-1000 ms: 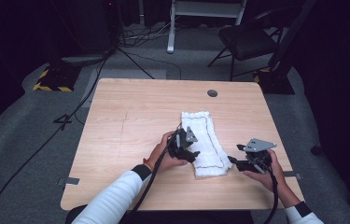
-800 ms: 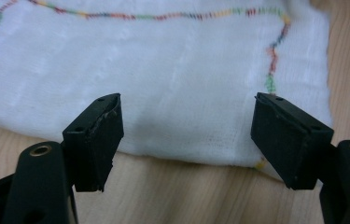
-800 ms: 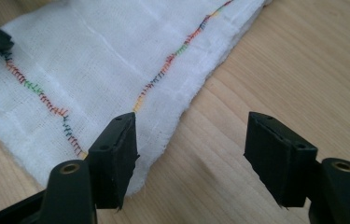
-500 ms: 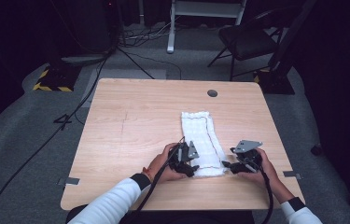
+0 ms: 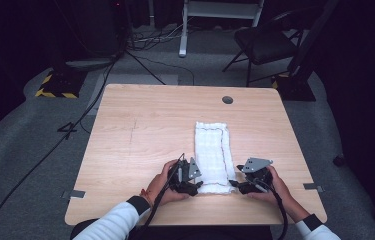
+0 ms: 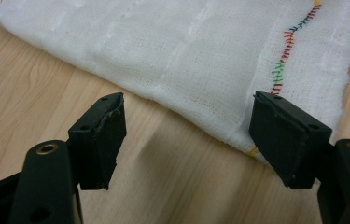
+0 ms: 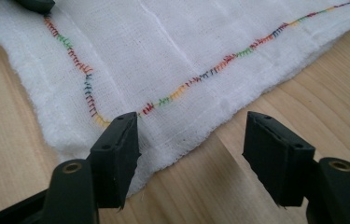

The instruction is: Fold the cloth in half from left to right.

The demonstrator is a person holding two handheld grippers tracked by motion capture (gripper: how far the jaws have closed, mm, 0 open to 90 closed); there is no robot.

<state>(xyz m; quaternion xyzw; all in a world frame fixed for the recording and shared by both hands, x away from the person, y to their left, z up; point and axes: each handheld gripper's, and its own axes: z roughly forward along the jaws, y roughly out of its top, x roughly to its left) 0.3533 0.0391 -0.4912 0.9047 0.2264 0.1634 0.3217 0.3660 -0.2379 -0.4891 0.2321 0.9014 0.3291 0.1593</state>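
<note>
Stitching multicoloured in right gripper view

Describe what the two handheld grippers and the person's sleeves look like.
Both the left gripper and right gripper are black with blocky black jaws, a grey three-cornered plate on top and a trailing black cable. The sleeves are white with dark cuffs.

A white cloth of open gauze weave is seen, edged with a line of small stitches in red, orange, yellow, green, blue and purple. In the high view that line is read as a thin dark red trace. The table is shown in pale wood with fine, darker grain streaks. The 2 jaws of the left gripper are matte black with brass-coloured screw holes; the same black and brass are found on the right gripper. Grey carpet is laid around.
</note>
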